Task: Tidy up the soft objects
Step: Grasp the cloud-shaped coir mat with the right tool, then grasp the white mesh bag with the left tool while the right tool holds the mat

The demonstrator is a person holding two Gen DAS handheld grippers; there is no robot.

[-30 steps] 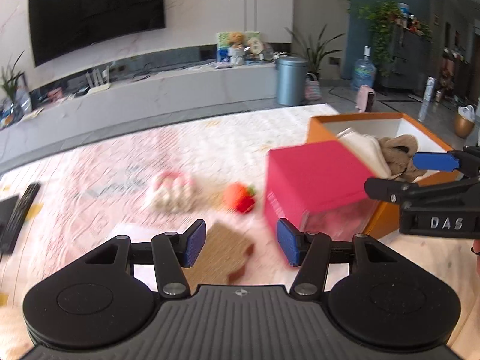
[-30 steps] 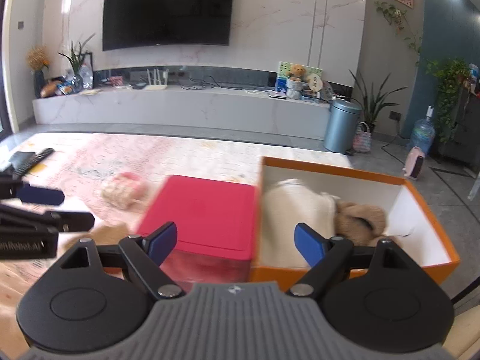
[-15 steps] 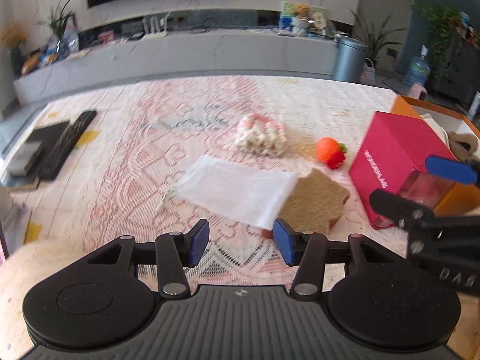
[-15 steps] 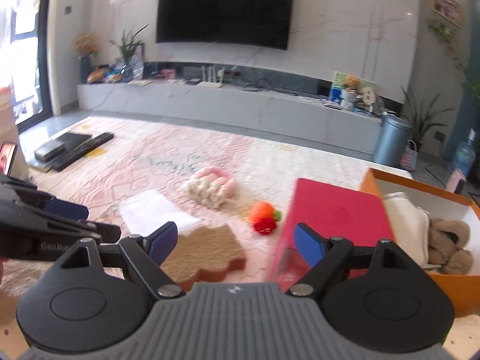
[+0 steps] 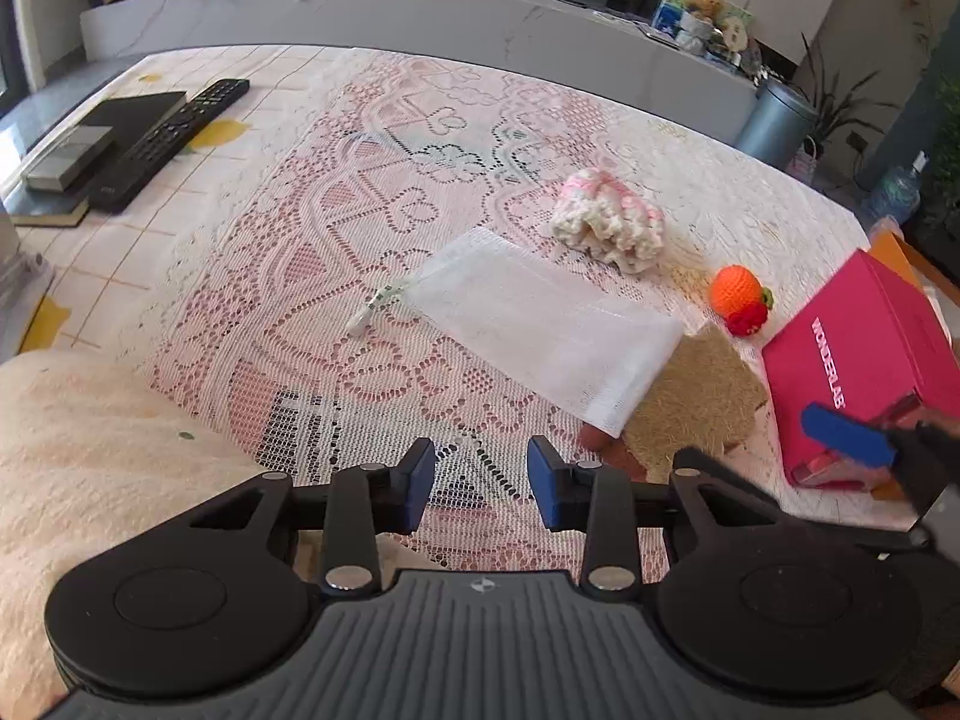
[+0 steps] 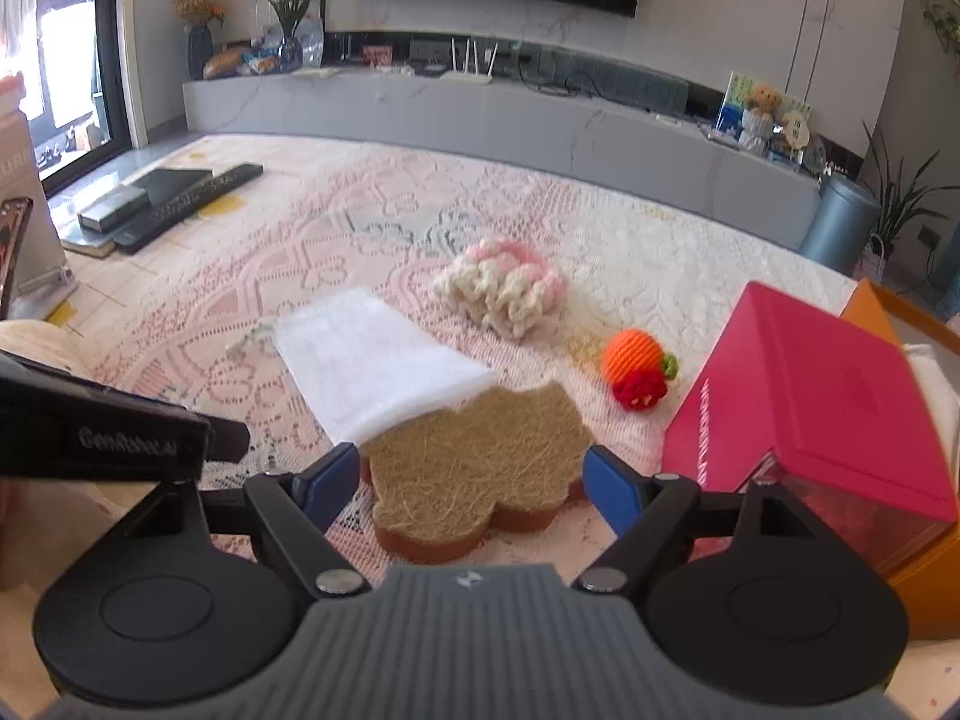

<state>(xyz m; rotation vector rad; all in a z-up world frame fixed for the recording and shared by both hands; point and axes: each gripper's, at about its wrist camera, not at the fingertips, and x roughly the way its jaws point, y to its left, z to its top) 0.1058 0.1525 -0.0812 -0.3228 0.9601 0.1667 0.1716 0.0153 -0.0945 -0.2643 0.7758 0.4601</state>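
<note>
While my left gripper [image 5: 480,483] narrows its jaws over bare lace with nothing between them, the white mesh pouch [image 6: 372,369] lies overlapping the loofah sponge [image 6: 480,462], which my right gripper [image 6: 465,483] brackets, spread wide.

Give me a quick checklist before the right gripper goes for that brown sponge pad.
1. Right gripper open wide enough for the brown sponge pad: ok, the pad sits between its spread fingers.
2. Pad free of other items: not ok, the white mesh bag overlaps its far edge.
3. Left gripper empty: ok; its jaws are closing on nothing.
4. Left gripper clear of the pad: ok, it hangs to the side.
5. Pink box clear of the pad: ok, apart.
6. Room left in the orange box: cannot tell.
</note>
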